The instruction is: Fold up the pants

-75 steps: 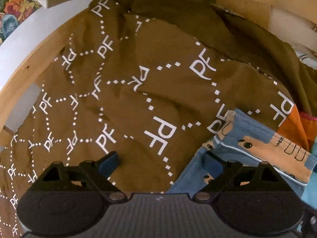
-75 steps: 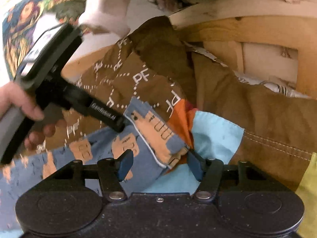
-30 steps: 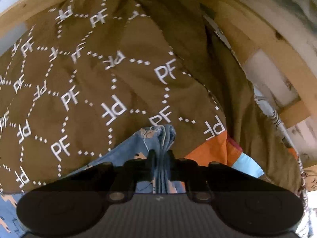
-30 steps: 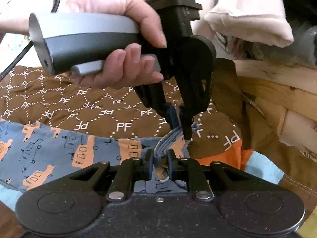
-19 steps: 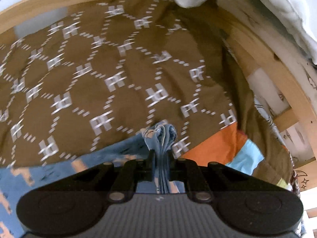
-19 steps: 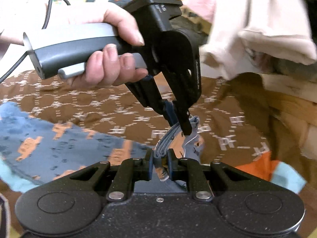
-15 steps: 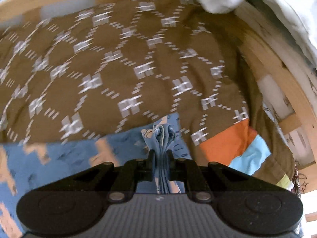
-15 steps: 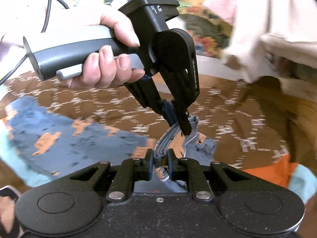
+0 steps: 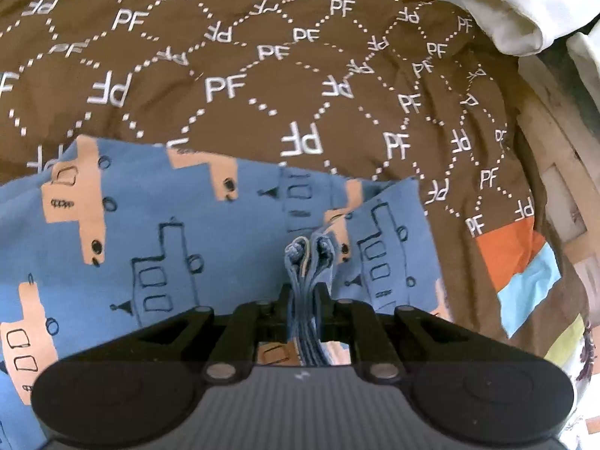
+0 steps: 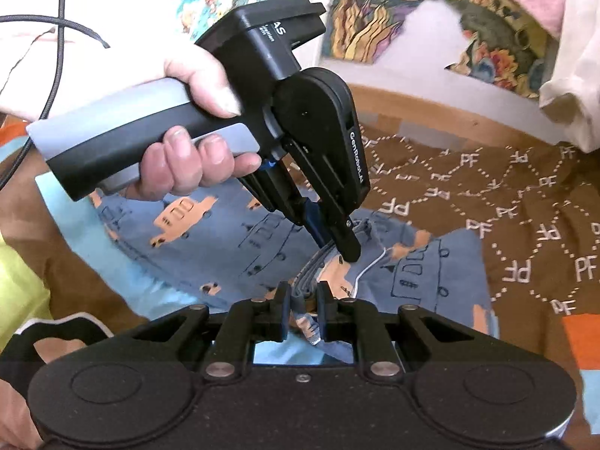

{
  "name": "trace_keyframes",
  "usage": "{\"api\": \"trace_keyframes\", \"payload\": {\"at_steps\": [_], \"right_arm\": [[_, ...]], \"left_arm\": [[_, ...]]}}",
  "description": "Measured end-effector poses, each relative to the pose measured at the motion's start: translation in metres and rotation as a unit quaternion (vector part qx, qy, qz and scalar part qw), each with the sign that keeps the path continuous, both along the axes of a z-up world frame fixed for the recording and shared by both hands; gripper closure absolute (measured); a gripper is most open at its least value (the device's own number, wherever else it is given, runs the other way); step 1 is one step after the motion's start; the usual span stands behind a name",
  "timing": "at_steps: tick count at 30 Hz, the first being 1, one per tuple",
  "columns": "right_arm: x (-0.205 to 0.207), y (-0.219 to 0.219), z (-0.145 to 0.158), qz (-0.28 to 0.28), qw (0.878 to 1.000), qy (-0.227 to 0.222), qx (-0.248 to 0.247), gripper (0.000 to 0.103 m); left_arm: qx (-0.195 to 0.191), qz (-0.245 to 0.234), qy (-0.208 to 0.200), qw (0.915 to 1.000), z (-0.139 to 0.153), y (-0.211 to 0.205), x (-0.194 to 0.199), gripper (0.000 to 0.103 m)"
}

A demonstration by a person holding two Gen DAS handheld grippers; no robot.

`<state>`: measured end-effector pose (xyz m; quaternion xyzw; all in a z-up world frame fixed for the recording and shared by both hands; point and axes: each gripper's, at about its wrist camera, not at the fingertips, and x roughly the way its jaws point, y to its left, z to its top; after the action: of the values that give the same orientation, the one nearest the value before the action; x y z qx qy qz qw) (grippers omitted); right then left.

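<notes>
The pants are blue with orange and outlined vehicle prints and lie on a brown "PF" blanket. My left gripper is shut on a bunched fold of the pants' edge. In the right wrist view the pants spread to the left, and my right gripper is shut on the same bunched edge. The left gripper, held by a hand, pinches the cloth just beyond my right fingertips.
A wooden bed frame curves along the right. A white cloth hangs at the top right. Orange and light-blue patches of bedding lie to the right. A black cable runs at the far left.
Both grippers, shut on the pants' edge, have carried it leftward over the blanket. More of the blue cloth now lies doubled beneath them.
</notes>
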<state>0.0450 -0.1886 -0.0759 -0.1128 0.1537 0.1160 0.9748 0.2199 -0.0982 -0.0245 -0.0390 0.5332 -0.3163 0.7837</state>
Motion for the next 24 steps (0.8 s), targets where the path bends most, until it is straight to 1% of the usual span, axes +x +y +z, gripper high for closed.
{"api": "trace_keyframes", "payload": {"at_steps": [2, 4, 7, 9, 11, 12, 13, 14, 17, 21, 24], "right_arm": [[0.001, 0.002, -0.002, -0.001, 1.0, 0.004, -0.003, 0.088], [0.002, 0.002, -0.004, -0.001, 1.0, 0.007, -0.005, 0.088], [0.002, 0.002, -0.005, 0.0, 1.0, 0.008, -0.008, 0.087], [0.002, 0.002, -0.007, -0.001, 1.0, 0.009, -0.01, 0.084], [0.002, 0.003, -0.007, -0.001, 1.0, 0.008, -0.017, 0.083], [0.003, 0.004, -0.006, -0.001, 1.0, 0.007, -0.021, 0.083], [0.003, 0.005, -0.007, 0.0, 1.0, 0.006, -0.023, 0.082], [0.003, 0.005, -0.007, 0.001, 1.0, 0.006, -0.024, 0.082], [0.003, 0.004, -0.006, -0.002, 1.0, 0.007, -0.023, 0.082], [0.003, 0.004, -0.005, -0.004, 1.0, 0.006, -0.019, 0.086], [0.003, 0.004, -0.004, -0.007, 1.0, 0.008, -0.011, 0.087]], "left_arm": [[-0.01, 0.002, 0.008, 0.9999, -0.005, 0.006, 0.003, 0.084], [-0.018, 0.009, 0.018, 0.9996, -0.009, 0.01, 0.007, 0.062], [-0.02, 0.008, 0.029, 0.9993, -0.017, 0.014, 0.008, 0.061], [-0.021, 0.008, 0.031, 0.9993, -0.019, 0.015, 0.008, 0.061], [-0.023, 0.01, 0.033, 0.9992, -0.018, 0.015, 0.009, 0.062], [-0.021, 0.011, 0.033, 0.9992, -0.017, 0.015, 0.009, 0.068], [-0.02, 0.011, 0.032, 0.9992, -0.017, 0.015, 0.008, 0.082], [-0.02, 0.009, 0.033, 0.9992, -0.017, 0.015, 0.009, 0.085], [-0.014, 0.01, 0.024, 0.9996, -0.014, 0.014, 0.005, 0.088], [-0.001, 0.006, -0.001, 1.0, -0.005, 0.006, -0.001, 0.091], [0.01, -0.001, -0.022, 0.9997, 0.001, 0.002, -0.007, 0.092]]}}
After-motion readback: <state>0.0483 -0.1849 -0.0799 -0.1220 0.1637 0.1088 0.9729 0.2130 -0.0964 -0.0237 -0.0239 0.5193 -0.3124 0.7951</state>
